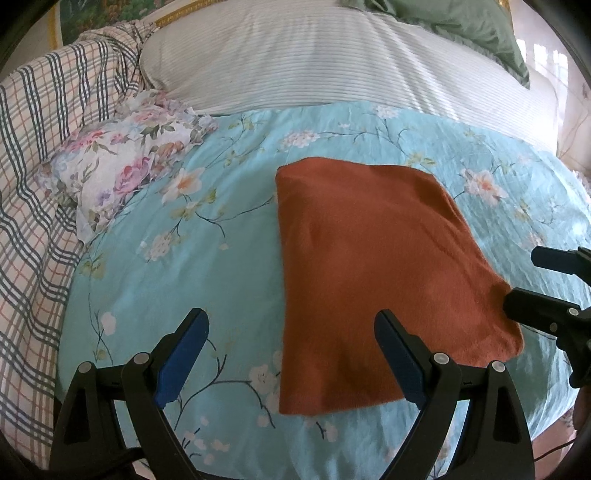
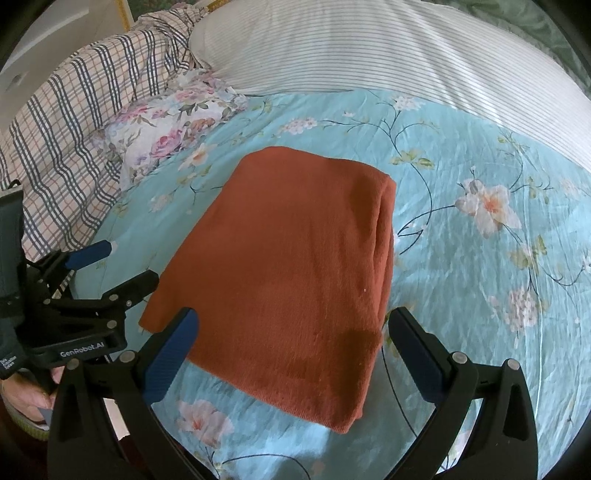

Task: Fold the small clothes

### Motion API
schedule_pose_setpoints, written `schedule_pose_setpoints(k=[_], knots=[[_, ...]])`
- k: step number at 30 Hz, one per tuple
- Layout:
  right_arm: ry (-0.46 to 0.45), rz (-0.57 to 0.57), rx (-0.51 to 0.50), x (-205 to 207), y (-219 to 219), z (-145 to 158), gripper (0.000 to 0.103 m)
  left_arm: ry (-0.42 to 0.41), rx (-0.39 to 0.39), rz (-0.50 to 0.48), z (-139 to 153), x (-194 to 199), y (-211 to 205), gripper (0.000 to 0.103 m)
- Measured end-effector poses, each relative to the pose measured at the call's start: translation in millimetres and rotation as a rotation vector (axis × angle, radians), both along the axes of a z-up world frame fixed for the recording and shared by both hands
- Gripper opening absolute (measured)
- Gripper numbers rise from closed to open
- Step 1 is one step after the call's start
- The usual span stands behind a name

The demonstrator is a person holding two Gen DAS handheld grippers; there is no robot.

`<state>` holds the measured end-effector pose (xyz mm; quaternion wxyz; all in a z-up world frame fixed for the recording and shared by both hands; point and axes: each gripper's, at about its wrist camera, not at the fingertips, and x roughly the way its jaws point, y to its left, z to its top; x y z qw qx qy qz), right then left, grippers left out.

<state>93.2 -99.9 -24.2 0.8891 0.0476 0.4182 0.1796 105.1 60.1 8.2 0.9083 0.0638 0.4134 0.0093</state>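
A rust-orange cloth (image 1: pixel 369 266) lies folded into a flat rectangle on the light blue floral bedsheet (image 1: pixel 177 258); it also shows in the right wrist view (image 2: pixel 291 266), with its layered folded edge on the right. My left gripper (image 1: pixel 291 328) is open and empty, hovering over the cloth's near left edge. My right gripper (image 2: pixel 291 325) is open and empty over the cloth's near edge. The right gripper shows at the right edge of the left wrist view (image 1: pixel 532 280). The left gripper shows at the left of the right wrist view (image 2: pixel 129 262).
A crumpled floral garment (image 1: pixel 122 162) lies at the back left, also in the right wrist view (image 2: pixel 173 125). A plaid blanket (image 1: pixel 40 177) is bunched along the left. A striped white pillow (image 1: pixel 332 59) and a green cushion (image 1: pixel 472 26) lie at the back.
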Motion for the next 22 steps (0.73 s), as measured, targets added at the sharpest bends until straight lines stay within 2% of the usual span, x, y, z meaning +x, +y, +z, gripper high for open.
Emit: schedule_pose_setpoints(k=[22], knots=[[0.042, -0.002, 0.028, 20.4, -0.9, -21.1, 0.102, 0.025, -0.011, 0.018, -9.3, 17.7, 3.3, 0.096]])
